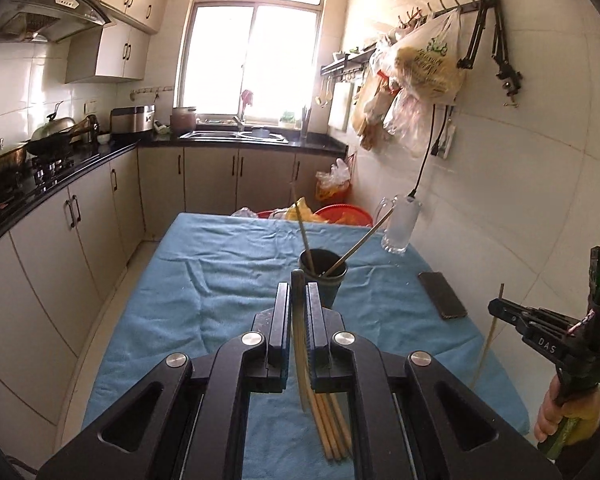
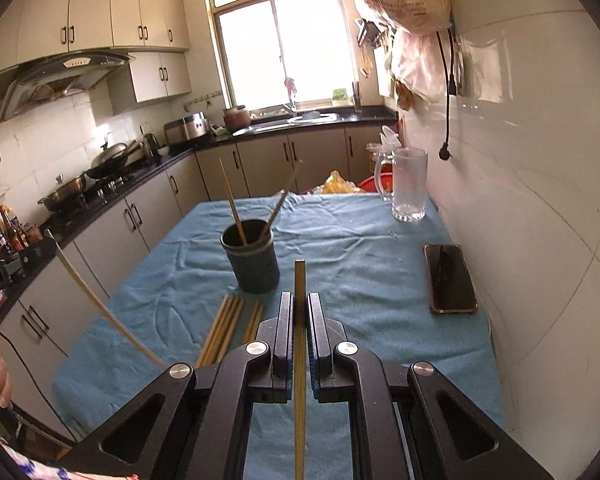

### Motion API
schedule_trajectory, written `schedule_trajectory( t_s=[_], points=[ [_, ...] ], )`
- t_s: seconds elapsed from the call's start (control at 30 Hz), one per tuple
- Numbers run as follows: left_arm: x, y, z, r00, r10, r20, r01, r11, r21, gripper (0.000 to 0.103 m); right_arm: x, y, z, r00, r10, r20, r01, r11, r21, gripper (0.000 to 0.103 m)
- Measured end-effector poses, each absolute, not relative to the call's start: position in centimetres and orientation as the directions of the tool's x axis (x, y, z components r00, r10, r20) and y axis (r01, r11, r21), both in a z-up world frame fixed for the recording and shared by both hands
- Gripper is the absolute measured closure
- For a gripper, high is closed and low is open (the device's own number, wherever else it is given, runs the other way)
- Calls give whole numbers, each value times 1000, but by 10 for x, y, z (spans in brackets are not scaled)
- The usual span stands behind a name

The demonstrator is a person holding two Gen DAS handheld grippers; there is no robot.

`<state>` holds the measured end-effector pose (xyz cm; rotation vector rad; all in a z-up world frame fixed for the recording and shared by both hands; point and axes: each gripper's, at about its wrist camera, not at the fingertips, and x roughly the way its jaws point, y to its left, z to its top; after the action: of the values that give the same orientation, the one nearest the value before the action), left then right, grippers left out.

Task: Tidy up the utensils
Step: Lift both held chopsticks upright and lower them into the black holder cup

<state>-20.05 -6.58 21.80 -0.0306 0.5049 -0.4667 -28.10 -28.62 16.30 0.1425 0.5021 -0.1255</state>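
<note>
A dark round utensil holder (image 1: 324,276) (image 2: 251,258) stands mid-table on the blue cloth, with two chopsticks leaning in it. My left gripper (image 1: 299,292) is shut on a pale chopstick (image 1: 300,344), raised just before the holder. My right gripper (image 2: 300,304) is shut on a brown chopstick (image 2: 299,360), held upright to the right of the holder; it also shows in the left wrist view (image 1: 500,312). Several loose chopsticks (image 2: 228,328) (image 1: 332,428) lie on the cloth in front of the holder.
A black phone (image 2: 450,278) lies on the blue cloth (image 2: 360,248) near the tiled wall. A glass mug (image 2: 409,184) stands at the far right corner. Red basins and bags sit beyond the table. Kitchen counters run along the left.
</note>
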Motion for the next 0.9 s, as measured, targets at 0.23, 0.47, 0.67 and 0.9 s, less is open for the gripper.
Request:
schedule_trajectory(
  t_s=[0.23, 0.47, 0.67, 0.9],
  points=[
    [-181, -80, 231, 766, -461, -449, 444, 884, -150, 97, -264, -289, 175, 882, -67, -467, 136, 984, 115, 97],
    [-153, -94, 254, 760, -489, -428, 465, 869, -168, 97, -235, -297, 201, 904, -27, -427, 101, 983, 151, 97],
    [-113, -110, 282, 781, -480, -400, 455, 876, -162, 97, -200, -293, 244, 936, 4, -351, 54, 986, 155, 97],
    [-56, -132, 302, 797, -461, -392, 433, 887, -162, 97, -157, -290, 280, 963, 21, -269, 28, 984, 175, 97]
  ],
)
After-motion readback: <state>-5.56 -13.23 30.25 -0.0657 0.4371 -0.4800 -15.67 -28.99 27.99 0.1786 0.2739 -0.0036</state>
